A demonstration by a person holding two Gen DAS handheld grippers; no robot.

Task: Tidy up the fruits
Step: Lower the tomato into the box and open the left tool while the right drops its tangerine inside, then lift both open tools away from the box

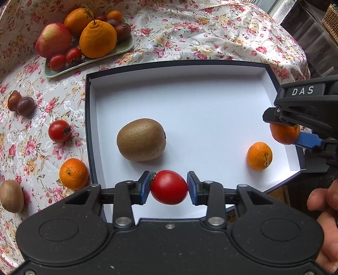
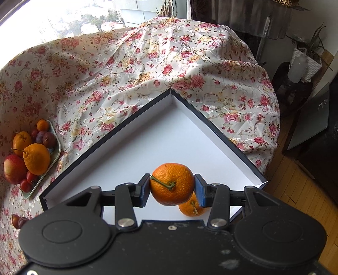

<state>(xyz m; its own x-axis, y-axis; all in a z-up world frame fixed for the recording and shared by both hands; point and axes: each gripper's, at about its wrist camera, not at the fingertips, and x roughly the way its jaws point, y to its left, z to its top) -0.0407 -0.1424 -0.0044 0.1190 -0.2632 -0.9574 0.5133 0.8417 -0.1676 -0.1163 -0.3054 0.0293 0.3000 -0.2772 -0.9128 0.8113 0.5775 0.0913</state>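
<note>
Altogether, the shallow white-lined dark box (image 1: 272,80) holds one fuzzy brown kiwi (image 1: 141,139) and one small orange mandarin (image 1: 259,156). Above it, the left gripper (image 1: 169,187) clamps a small red tomato (image 1: 169,187), while the right gripper (image 2: 172,187) grips a second stemmed orange mandarin (image 2: 172,184). The pale green tray (image 1: 126,47) of fruit sits on the rose-patterned floral tablecloth (image 2: 147,69) beside a bright window (image 2: 63,17).

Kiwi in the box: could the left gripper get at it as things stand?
Probably not yet. The way to the kiwi looks free, but the left gripper is shut on a tomato and would have to set it down in the box first.
</note>
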